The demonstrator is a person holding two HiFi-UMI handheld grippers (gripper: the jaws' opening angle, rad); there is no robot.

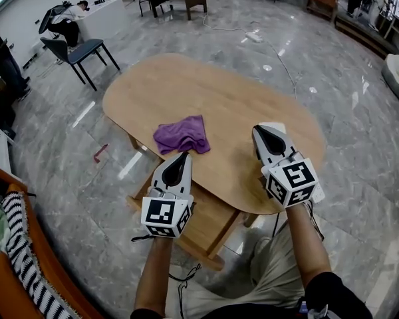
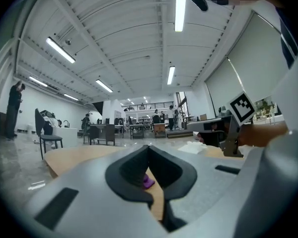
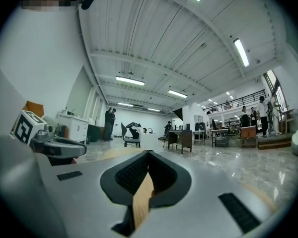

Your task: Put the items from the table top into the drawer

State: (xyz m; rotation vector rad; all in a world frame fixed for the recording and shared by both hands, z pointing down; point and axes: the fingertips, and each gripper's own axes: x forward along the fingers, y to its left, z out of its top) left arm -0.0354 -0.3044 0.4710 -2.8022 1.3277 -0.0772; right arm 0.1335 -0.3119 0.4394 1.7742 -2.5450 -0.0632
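A crumpled purple cloth (image 1: 181, 135) lies near the front edge of the oval wooden table (image 1: 213, 92). My left gripper (image 1: 183, 155) hovers just in front of it, jaws shut and empty; in the left gripper view (image 2: 149, 148) a bit of the purple cloth (image 2: 148, 182) shows through the gap below the jaws. My right gripper (image 1: 258, 130) is over the table's right front, shut with nothing in it (image 3: 149, 153). A white sheet or cloth (image 1: 275, 125) lies partly hidden under it. A wooden drawer (image 1: 209, 228) stands pulled out below the table's front edge.
A dark chair (image 1: 76, 50) stands on the marble floor beyond the table's left end. An orange seat with a striped cloth (image 1: 20, 244) is at the lower left. A small red object (image 1: 101, 153) lies on the floor. The person's legs are under the drawer.
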